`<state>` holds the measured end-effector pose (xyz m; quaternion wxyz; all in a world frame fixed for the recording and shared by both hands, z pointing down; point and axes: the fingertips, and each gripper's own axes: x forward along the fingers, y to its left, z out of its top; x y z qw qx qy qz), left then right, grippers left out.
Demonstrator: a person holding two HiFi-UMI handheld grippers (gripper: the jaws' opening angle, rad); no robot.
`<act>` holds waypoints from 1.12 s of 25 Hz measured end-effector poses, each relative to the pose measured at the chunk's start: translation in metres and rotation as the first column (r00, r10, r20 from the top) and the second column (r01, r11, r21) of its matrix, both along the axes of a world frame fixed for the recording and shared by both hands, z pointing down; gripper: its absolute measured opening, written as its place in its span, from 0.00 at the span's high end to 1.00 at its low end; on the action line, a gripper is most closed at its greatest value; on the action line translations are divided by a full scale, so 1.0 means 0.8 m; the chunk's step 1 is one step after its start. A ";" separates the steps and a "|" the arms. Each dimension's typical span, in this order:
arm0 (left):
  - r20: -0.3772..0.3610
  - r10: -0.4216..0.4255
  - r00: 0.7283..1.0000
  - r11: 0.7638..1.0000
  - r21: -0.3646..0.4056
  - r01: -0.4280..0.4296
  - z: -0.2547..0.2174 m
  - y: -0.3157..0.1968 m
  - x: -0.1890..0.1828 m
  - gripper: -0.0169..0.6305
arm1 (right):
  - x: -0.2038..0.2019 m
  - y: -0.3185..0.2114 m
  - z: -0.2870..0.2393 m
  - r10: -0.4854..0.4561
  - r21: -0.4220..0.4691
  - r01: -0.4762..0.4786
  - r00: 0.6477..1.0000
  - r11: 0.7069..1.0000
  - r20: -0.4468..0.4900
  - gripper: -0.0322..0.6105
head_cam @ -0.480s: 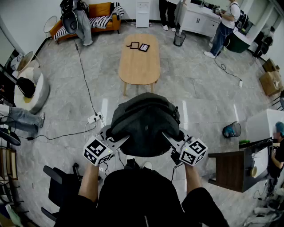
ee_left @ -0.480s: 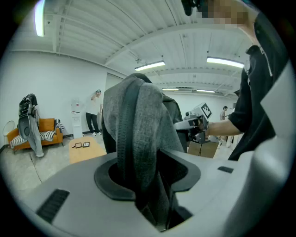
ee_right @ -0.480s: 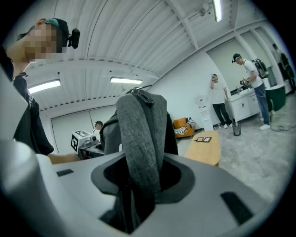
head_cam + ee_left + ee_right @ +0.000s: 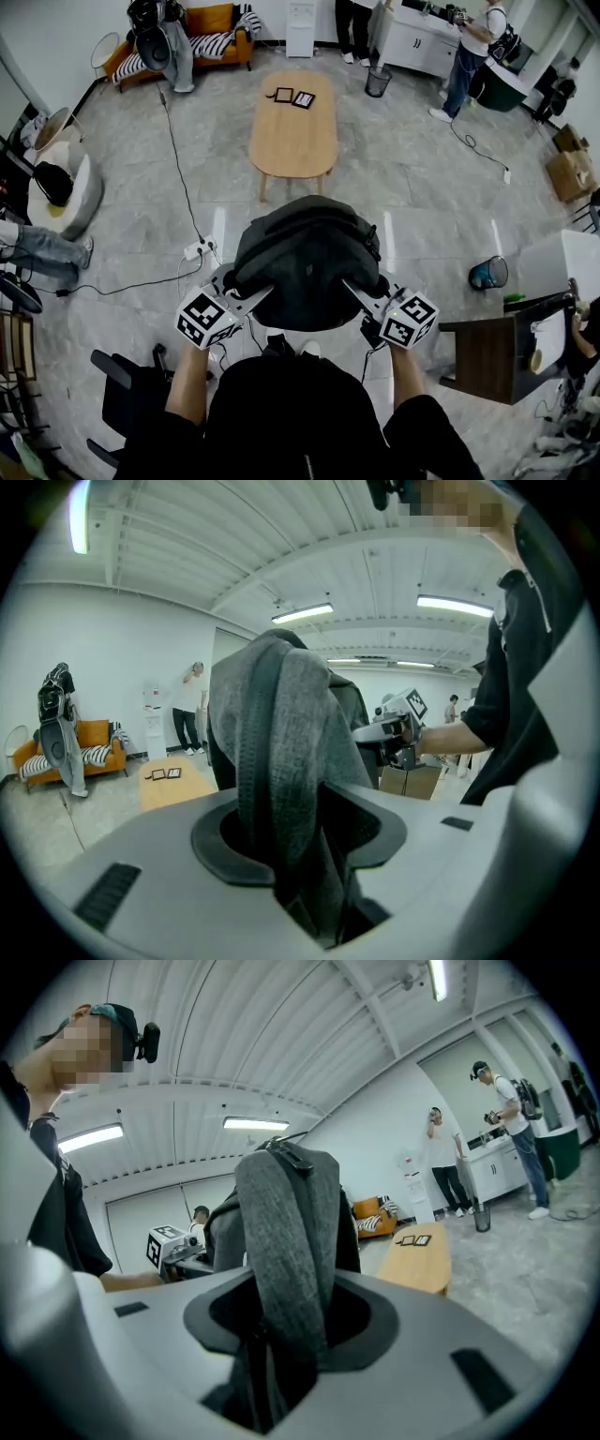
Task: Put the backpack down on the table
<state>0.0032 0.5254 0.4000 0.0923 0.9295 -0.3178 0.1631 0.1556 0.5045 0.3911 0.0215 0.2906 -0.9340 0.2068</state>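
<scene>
A dark grey backpack [image 4: 307,262] hangs in the air in front of me, held between both grippers. My left gripper [image 4: 246,298] is shut on its left grey strap [image 4: 281,761]. My right gripper [image 4: 358,298] is shut on its right grey strap [image 4: 286,1241]. In each gripper view the strap runs down between the jaws and fills the gap. The oval wooden table [image 4: 294,127] stands ahead on the floor, a step or two beyond the backpack, also seen as the table [image 4: 169,785] and the table [image 4: 422,1255].
Two small dark framed items [image 4: 292,97] lie at the table's far end. A power strip and cable [image 4: 200,249] lie on the floor at the left. A blue bin [image 4: 488,274] and a dark desk [image 4: 487,356] are at right. People stand at the far counter [image 4: 469,56].
</scene>
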 end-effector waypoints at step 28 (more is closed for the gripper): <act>-0.017 0.050 0.999 0.999 0.016 -0.050 0.004 -0.061 -0.068 0.71 | -0.067 -0.051 0.001 0.055 0.011 -0.055 0.998 0.998 -0.025 0.70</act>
